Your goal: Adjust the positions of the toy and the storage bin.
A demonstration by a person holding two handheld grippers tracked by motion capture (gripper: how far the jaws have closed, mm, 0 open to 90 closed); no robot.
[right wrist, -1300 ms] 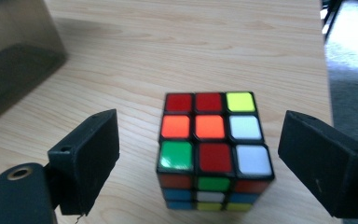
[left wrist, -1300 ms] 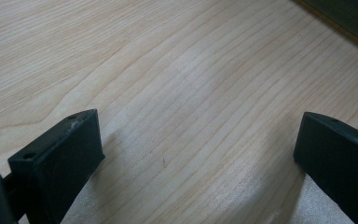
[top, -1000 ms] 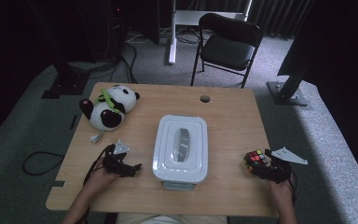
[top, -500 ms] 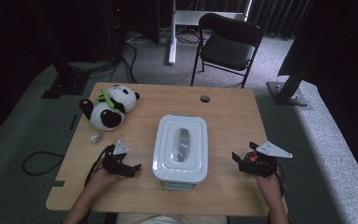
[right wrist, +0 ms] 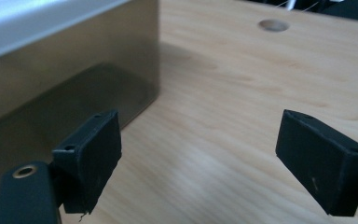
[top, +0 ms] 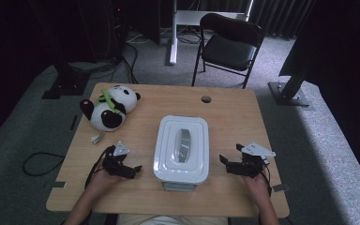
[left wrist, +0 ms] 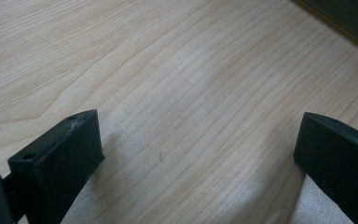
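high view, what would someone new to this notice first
The white lidded box in the middle of the wooden table draws the eye first, with an open gripper on either side of it: the left gripper and the right gripper, both pointing toward it and holding nothing. Next comes the plush panda lying at the table's far left corner.

Box centre table; panda behind-left
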